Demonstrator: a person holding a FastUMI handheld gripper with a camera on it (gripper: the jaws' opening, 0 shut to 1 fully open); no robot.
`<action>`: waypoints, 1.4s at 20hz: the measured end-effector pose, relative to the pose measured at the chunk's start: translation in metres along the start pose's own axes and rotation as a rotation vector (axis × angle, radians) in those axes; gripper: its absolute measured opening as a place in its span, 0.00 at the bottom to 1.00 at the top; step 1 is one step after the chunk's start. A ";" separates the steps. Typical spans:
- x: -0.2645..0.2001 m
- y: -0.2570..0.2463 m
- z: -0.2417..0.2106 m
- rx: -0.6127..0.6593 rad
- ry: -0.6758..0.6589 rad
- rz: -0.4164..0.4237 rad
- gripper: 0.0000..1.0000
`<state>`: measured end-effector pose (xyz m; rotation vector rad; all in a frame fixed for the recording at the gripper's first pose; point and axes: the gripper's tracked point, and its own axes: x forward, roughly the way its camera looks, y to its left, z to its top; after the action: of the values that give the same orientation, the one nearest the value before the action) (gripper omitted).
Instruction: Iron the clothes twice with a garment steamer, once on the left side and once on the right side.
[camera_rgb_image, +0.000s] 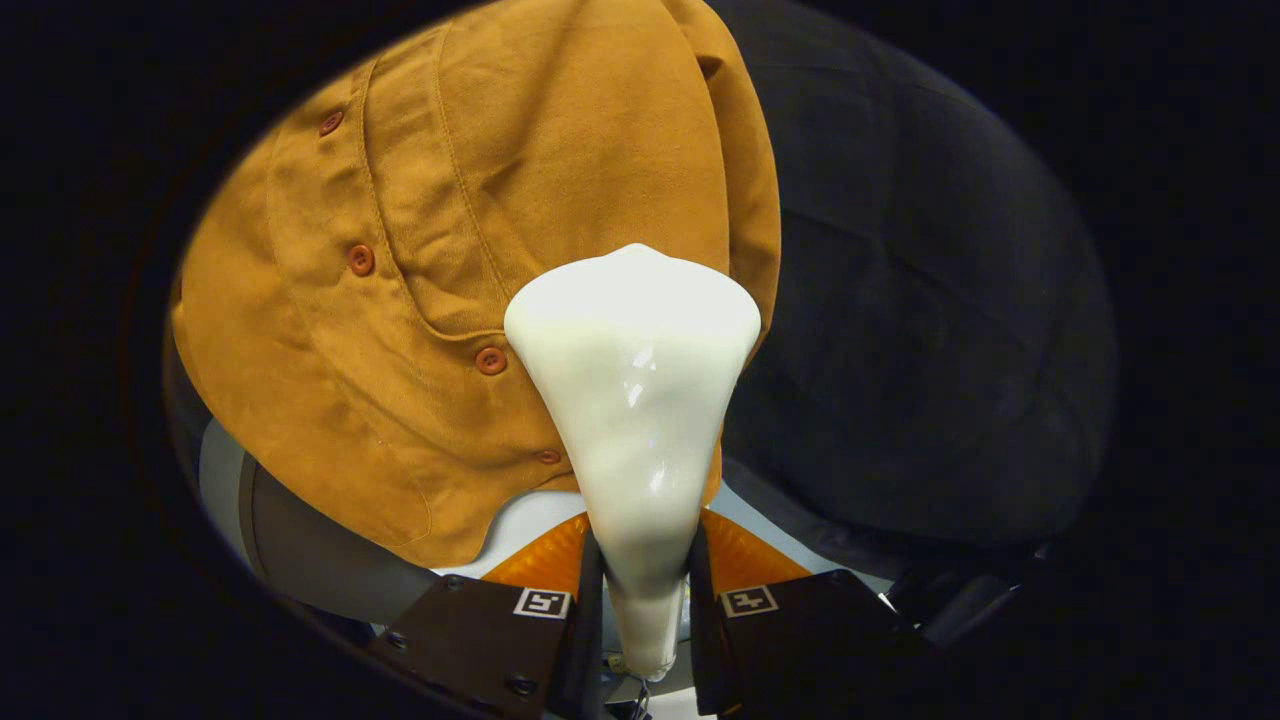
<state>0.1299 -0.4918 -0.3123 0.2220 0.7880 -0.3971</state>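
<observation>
A mustard-brown shirt (480, 230) with a row of reddish buttons (361, 260) hangs in front of the booth wall. A white garment steamer (635, 390) stands upright between my fingers, its narrow handle clamped from both sides. Its wide head rests against the shirt's right half, just right of the button placket and close to the lower hem. My gripper (645, 580) is shut on the steamer handle. The steamer head hides the cloth behind it.
Dark booth cloth (930, 330) hangs to the right of the shirt. A pale surface (530, 520) and a grey rounded base (310, 540) show below the shirt's hem.
</observation>
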 end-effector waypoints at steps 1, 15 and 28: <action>-0.007 -0.003 0.000 0.003 -0.007 -0.010 0.40; -0.184 0.080 0.052 -0.056 -0.367 -0.016 0.39; -0.332 0.316 0.040 -0.157 -0.563 0.193 0.39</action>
<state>0.0793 -0.1325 -0.0293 0.0319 0.2376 -0.1961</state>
